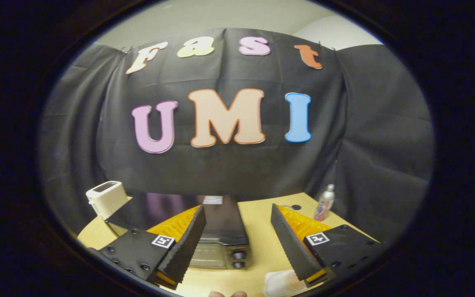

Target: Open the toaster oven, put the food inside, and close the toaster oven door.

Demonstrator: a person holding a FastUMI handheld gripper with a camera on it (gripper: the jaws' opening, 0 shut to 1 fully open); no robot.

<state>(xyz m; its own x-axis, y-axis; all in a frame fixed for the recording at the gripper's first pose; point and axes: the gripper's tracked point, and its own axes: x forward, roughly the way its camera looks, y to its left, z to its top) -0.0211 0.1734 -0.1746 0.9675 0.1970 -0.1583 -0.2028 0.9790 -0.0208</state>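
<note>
Now the gripper [237, 243] hovers wide open, holding nothing, over the closed toaster oven [217, 239] just ahead on the table [258, 231]. Its rigid door probably pulls best from the top edge; handle unclear.

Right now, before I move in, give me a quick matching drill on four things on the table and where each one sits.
Things:
1. toaster oven
2. white toaster
3. spray bottle
4. white cloth

Places:
A. near edge of the table, by the right finger's tip
B. beyond the left finger, door closed
C. far right corner
D. far left, behind the oven

The open gripper holds nothing.

Pairs: 1-B, 2-D, 3-C, 4-A
</note>
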